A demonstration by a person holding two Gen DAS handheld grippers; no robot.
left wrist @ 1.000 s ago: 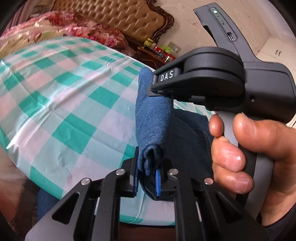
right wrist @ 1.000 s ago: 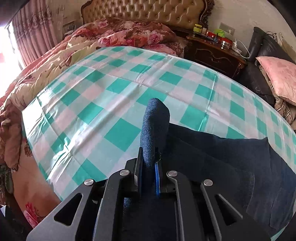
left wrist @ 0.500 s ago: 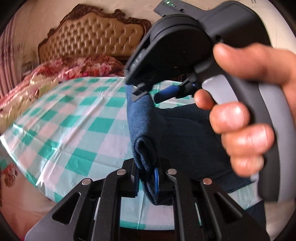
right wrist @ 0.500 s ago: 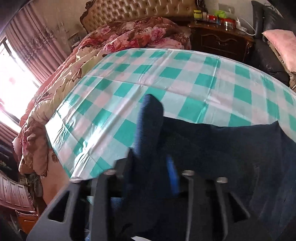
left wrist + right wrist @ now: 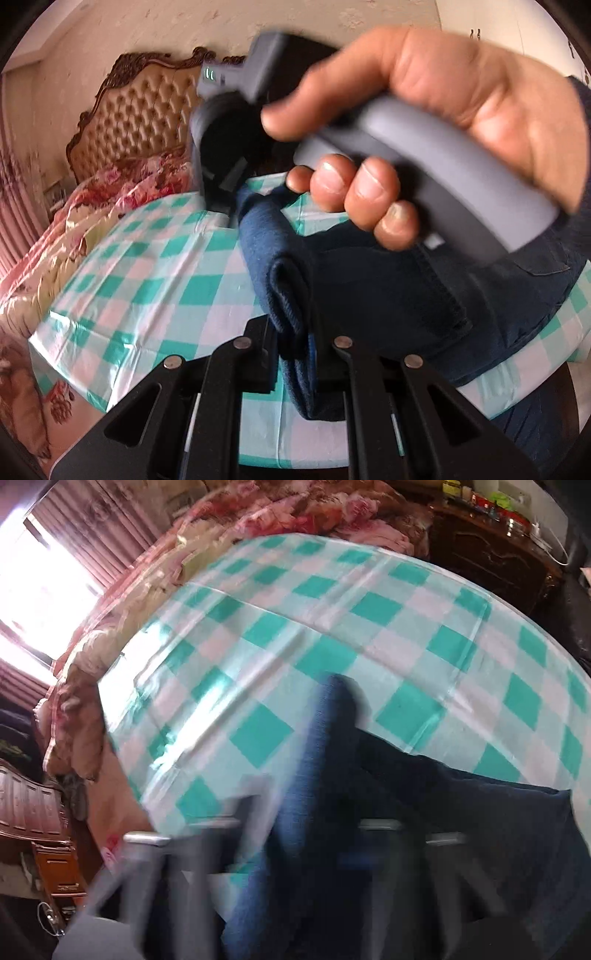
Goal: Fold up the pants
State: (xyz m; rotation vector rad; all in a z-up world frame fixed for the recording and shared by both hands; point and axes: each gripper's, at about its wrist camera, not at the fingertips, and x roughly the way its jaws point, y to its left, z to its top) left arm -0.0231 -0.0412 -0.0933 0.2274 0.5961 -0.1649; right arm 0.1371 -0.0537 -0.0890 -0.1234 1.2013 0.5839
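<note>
Pinching a bunched fold of the dark blue pants, the left hand-held gripper has its jaws pressed close on the denim, which rises out of them as a thick roll. That roll runs away from the left hand-held gripper toward the right hand-held gripper, seen in the left wrist view as a grey and black body gripped by a person's hand. Its tip meets the far end of the same roll. In the right wrist view everything near the lens is smeared by motion. The right jaws have just been closing with blue cloth standing between them, but whether they press on it cannot be told from the blur. Beyond the roll, the rest of the pants lies flat on the worktop, spread over a green and white checked cloth. Behind the worktop stands a bed with a tufted headboard and a floral quilt.
</note>
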